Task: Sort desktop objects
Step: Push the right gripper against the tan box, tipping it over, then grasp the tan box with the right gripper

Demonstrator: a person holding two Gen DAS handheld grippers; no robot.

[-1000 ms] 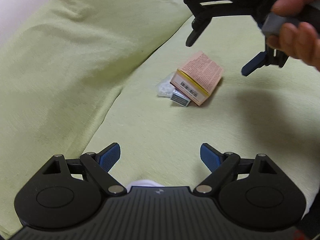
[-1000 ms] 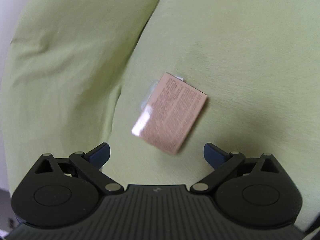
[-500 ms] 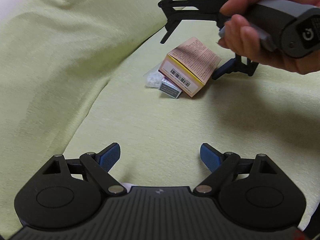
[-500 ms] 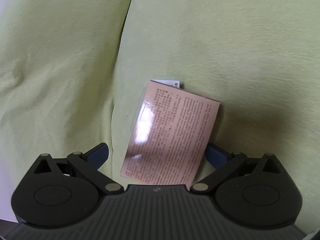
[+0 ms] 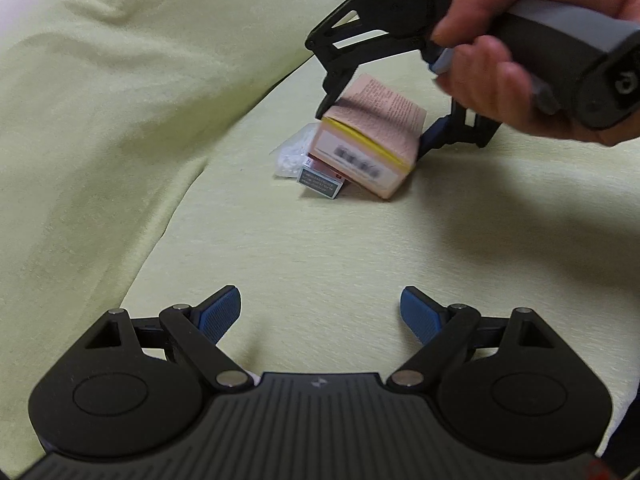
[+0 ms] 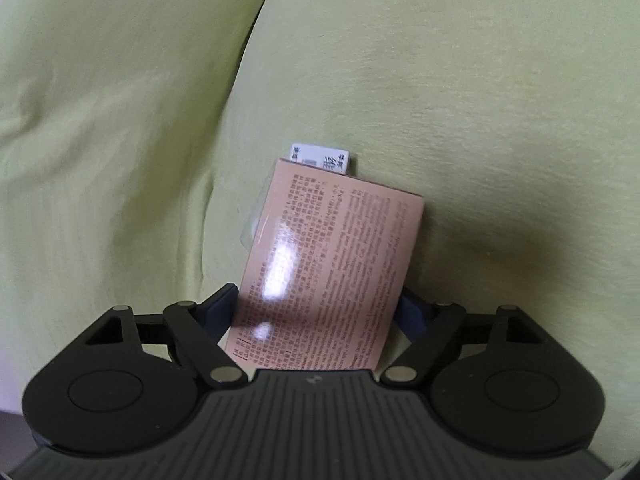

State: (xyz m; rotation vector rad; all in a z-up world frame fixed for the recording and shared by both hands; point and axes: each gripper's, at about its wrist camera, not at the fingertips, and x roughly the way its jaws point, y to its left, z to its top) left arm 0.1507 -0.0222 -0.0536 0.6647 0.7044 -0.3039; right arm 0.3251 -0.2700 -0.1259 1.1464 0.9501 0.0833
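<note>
A pink carton (image 5: 372, 136) with printed text and a yellow stripe lies tilted on the green seat, propped on a small dark-ended box (image 5: 320, 184). A little clear plastic bag (image 5: 292, 152) lies at its left. My right gripper (image 5: 376, 128) reaches down from the upper right and straddles the carton, a finger against each side. The right wrist view shows the carton (image 6: 332, 264) filling the space between the fingers of my right gripper (image 6: 316, 304), with the small box's white end (image 6: 320, 158) peeking out beyond it. My left gripper (image 5: 320, 312) hovers open over bare seat, well short of the pile.
Everything rests on a light green sofa seat (image 5: 360, 260). A puffy back cushion (image 5: 120, 100) rises along the left, with a crease between them. A person's hand (image 5: 520, 40) grips the right gripper's handle at upper right.
My right gripper came down over the pink carton and its fingers narrowed onto the sides. The left gripper edged slightly closer and stayed open.
</note>
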